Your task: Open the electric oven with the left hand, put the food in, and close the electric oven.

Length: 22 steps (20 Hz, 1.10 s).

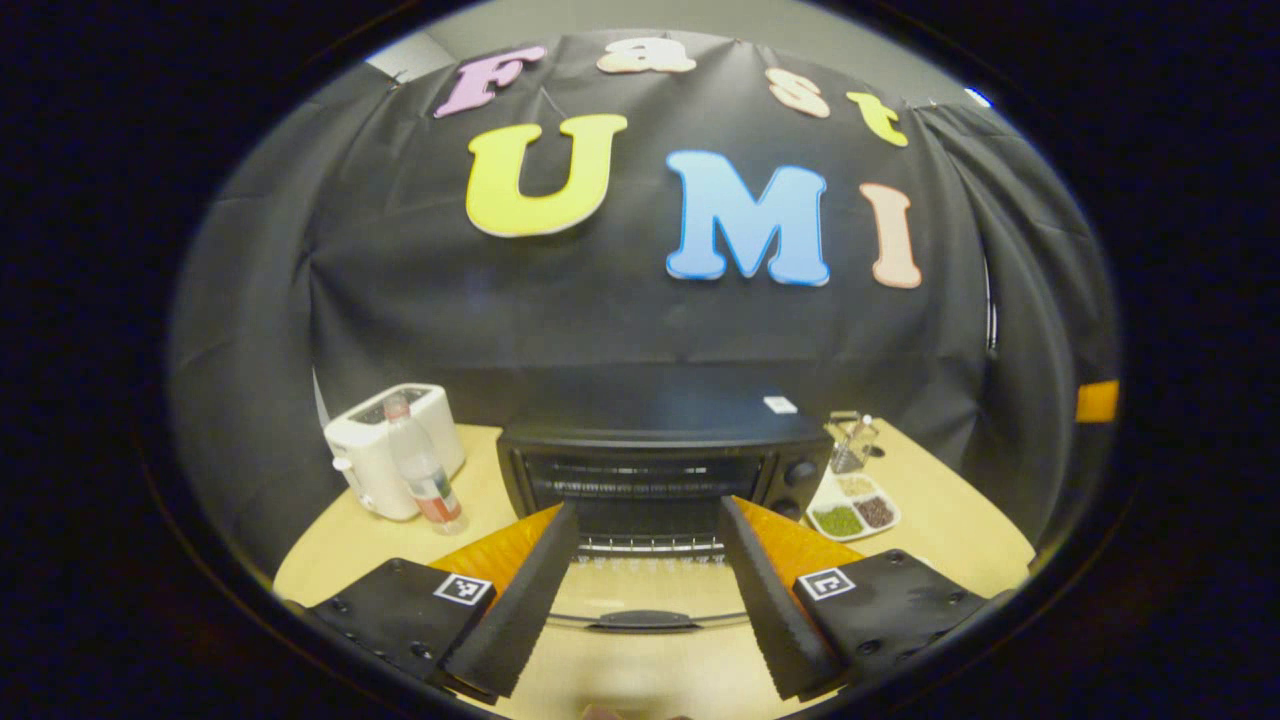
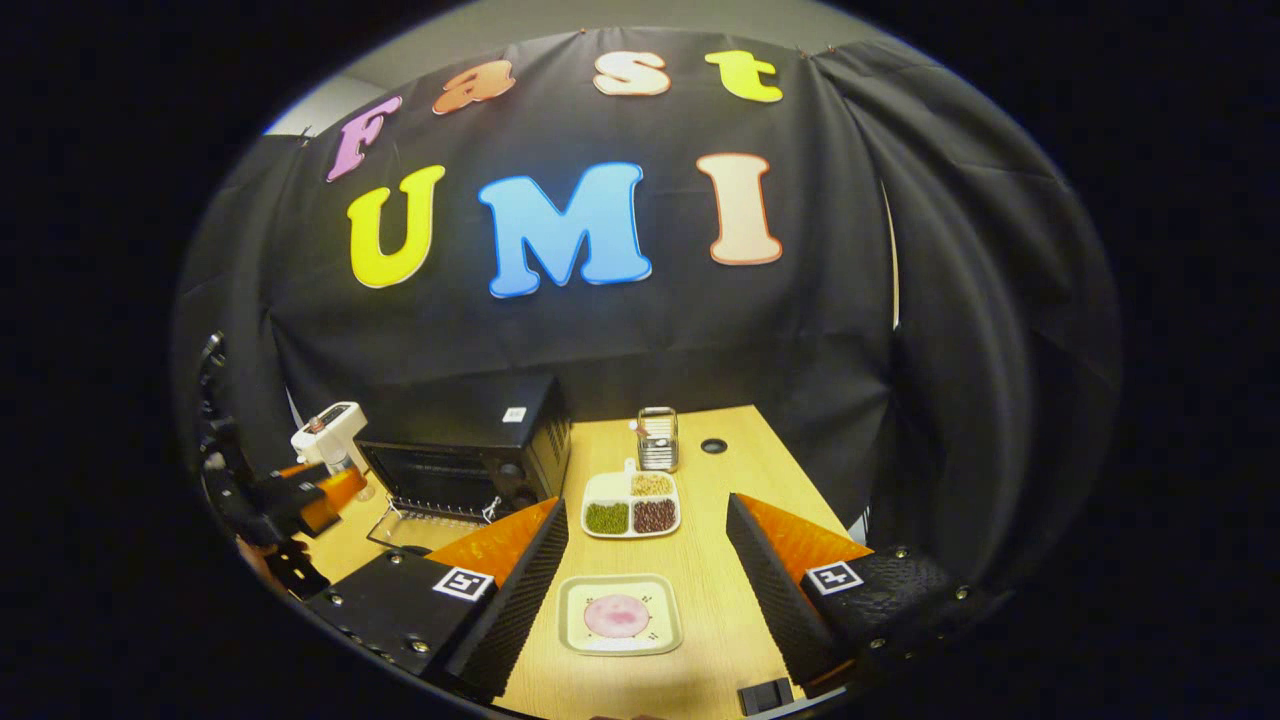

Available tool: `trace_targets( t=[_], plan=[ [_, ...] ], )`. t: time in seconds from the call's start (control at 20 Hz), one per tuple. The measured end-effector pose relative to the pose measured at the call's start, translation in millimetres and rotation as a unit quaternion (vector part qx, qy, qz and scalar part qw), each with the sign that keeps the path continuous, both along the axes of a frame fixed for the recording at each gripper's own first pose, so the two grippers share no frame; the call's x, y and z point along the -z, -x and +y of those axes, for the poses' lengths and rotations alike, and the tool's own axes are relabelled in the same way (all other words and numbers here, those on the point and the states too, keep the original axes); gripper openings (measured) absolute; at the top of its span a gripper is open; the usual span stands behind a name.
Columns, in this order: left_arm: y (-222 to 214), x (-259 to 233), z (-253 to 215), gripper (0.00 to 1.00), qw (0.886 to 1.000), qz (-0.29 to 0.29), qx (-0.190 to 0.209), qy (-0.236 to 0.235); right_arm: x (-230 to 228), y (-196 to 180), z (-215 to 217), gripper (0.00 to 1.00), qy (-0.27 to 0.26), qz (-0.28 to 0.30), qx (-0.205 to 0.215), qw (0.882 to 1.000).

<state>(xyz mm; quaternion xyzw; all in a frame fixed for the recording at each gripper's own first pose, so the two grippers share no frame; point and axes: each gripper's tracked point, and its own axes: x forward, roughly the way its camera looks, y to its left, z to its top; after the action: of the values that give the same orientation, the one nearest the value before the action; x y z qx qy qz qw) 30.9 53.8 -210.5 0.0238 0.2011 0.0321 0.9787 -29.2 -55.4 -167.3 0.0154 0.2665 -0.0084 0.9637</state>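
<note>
The black electric oven (image 1: 660, 465) stands at mid-table with its glass door (image 1: 645, 620) folded down flat, the handle nearest me and a wire rack (image 1: 650, 545) at the mouth. My left gripper (image 1: 648, 505) hovers open just above the lowered door, nothing between its fingers. In the right gripper view the oven (image 2: 465, 440) sits at left, the left gripper (image 2: 315, 495) in front of it. The food, a pink round slice on a square plate (image 2: 618, 615), lies on the table between the fingers of my right gripper (image 2: 647, 503), which is open and above it.
A white toaster (image 1: 385, 450) and a bottle (image 1: 425, 480) stand left of the oven. To its right are a sectioned dish of beans (image 2: 632, 505) and a small metal holder (image 2: 657, 440). The table has a cable hole (image 2: 713, 445); black cloth closes the back and sides.
</note>
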Motion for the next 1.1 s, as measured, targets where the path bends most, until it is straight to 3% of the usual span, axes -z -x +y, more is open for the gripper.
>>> trace_targets(
  t=[0.05, 0.2, 0.4, 0.65, 1.0, 1.1],
  plan=[
    [4.2, -19.4, -1.0, 0.92, 1.000, -0.017, -0.002, 0.001, 11.7, -3.3, -5.1, 0.98, -0.007, 0.017, 0.001, 1.000],
    [15.2, -75.7, -0.9, 0.99, 0.998, -0.064, -0.011, 0.006, 52.7, -8.2, -20.1, 0.98, 0.001, 0.075, -0.002, 0.997],
    [36.8, -120.4, 1.3, 0.98, 0.995, -0.097, -0.009, -0.010, 98.8, -4.0, -23.6, 0.98, 0.006, 0.147, -0.022, 0.989],
    [60.9, -127.6, 12.2, 0.98, 0.995, -0.094, -0.029, -0.019, 164.9, 3.9, -27.5, 0.98, -0.041, 0.260, -0.025, 0.964],
    [86.2, -111.4, 31.3, 0.98, 0.996, -0.062, -0.059, -0.023, 233.2, 2.8, -38.9, 0.98, -0.007, 0.334, -0.029, 0.942],
    [91.2, -108.2, 36.3, 0.98, 0.996, -0.056, -0.067, -0.021, 246.0, -0.8, -35.5, 0.90, 0.004, 0.347, -0.032, 0.937]
  ],
)
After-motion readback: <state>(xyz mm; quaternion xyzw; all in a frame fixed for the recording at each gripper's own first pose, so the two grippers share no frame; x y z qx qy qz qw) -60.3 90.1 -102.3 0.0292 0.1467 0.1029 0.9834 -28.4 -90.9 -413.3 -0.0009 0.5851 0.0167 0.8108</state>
